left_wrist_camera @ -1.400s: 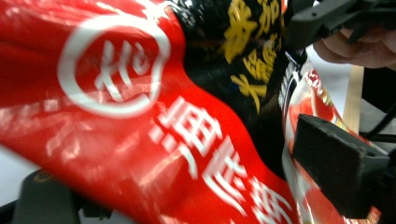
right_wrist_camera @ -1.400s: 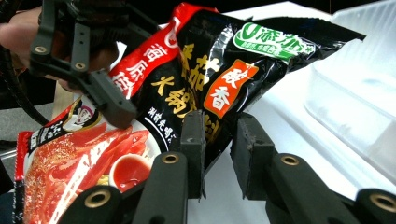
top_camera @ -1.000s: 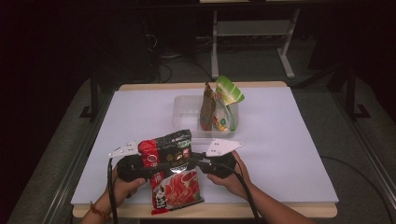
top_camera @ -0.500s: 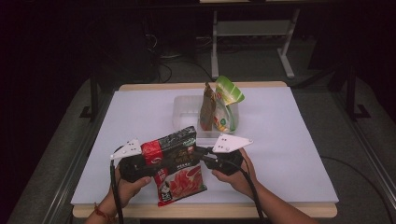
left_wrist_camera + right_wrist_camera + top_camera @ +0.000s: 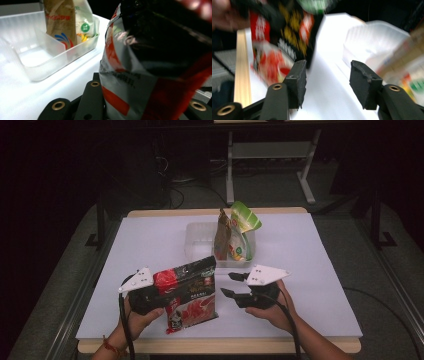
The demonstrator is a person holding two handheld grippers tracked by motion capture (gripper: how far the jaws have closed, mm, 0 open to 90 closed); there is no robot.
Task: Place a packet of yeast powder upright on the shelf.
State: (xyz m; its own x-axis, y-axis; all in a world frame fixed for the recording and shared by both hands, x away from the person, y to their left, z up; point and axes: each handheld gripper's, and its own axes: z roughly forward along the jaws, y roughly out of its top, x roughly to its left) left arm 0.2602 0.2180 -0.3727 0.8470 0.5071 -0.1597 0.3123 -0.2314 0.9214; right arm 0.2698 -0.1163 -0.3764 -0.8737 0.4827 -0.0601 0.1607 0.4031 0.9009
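The left tongs (image 5: pixel 162 292) are clamped tight on the left edge of the red-and-black noodle packet (image 5: pixel 192 290), which hangs lifted off the worktop (image 5: pixel 310 270) at the near left, tilted so its top corner leans toward the clear plastic bin (image 5: pixel 200 237). One-sided holding like this looks meant to carry the packet alone to the bin, which would explain why the right tongs (image 5: pixel 229 285) stand just right of the packet, apart from it: their jaws have just been opening and now gape with nothing between them (the right gripper view shows bare worktop in the gap).

The bin sits at the middle of the worktop, farther off. Two pouches already stand upright in its right end, a brown pouch (image 5: pixel 222 237) and a green-topped pouch (image 5: pixel 242 232) leaning together, so the left end is bare, probably the room left for the packet.

The packet itself is a glossy, soft film bag, black across the upper part and red below, with a picture of a red dish on its front and white lettering too small to read. In the left gripper view its film (image 5: pixel 155 62) is creased and buckled where it is pinched, so it looks light and yielding rather than stiff.
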